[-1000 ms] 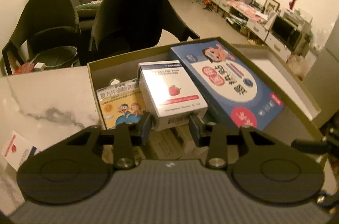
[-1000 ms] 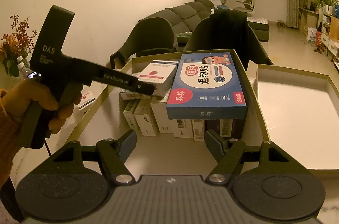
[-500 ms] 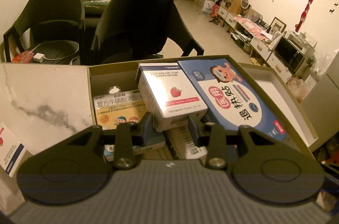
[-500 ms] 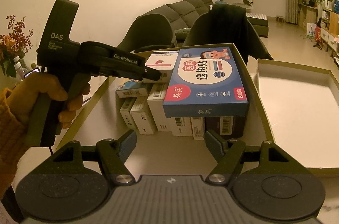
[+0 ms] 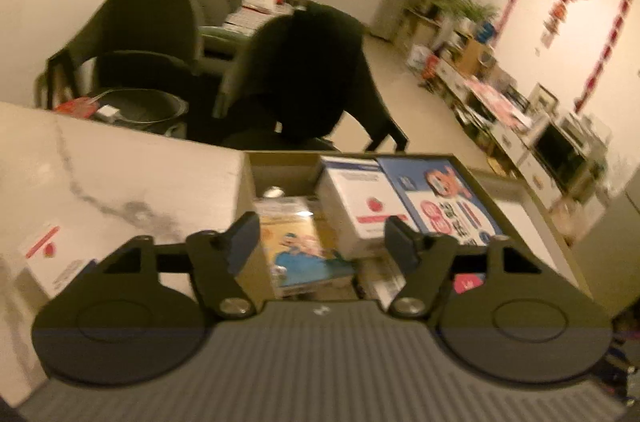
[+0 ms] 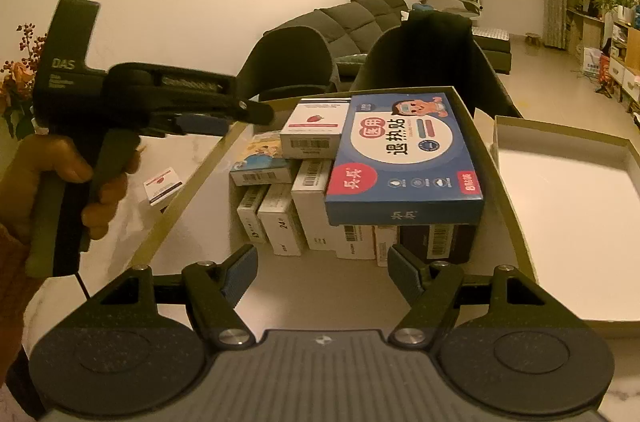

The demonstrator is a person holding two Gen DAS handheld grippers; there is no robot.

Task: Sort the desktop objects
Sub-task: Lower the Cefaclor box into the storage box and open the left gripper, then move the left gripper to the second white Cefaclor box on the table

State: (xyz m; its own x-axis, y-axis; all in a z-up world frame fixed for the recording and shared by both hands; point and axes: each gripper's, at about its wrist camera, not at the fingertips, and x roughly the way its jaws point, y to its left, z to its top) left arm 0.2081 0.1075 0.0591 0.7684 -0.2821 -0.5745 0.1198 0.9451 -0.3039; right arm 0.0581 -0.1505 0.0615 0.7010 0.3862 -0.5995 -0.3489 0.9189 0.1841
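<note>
The left gripper has just been opening its fingers, and they now stand wide apart with nothing pressed between them; the white strawberry-marked box it hovers behind lies free on top of the stack, clear of both pads. That box sits in the open cardboard tray on the marble counter, just beside a large blue fever-patch box that rests flat across a row of smaller cartons standing on edge. A yellow-and-blue cartoon box lies to the left of the strawberry box, a little lower in the pile. From the right wrist view the left gripper shows side-on at the left rim of the tray, held by a hand in an orange sleeve. The right gripper hangs near the near end of the tray, its fingers spread and empty, with a bare stretch of tray floor between them and the cartons. To the right, touching the tray's side, lies the empty box lid, white inside. Out on the counter to the left of the tray lies a second small white strawberry carton, well apart from the rest. Beyond the counter stand two dark chairs, a long sofa and a vase of red berries at the far left. The left wrist view is blurred.
</note>
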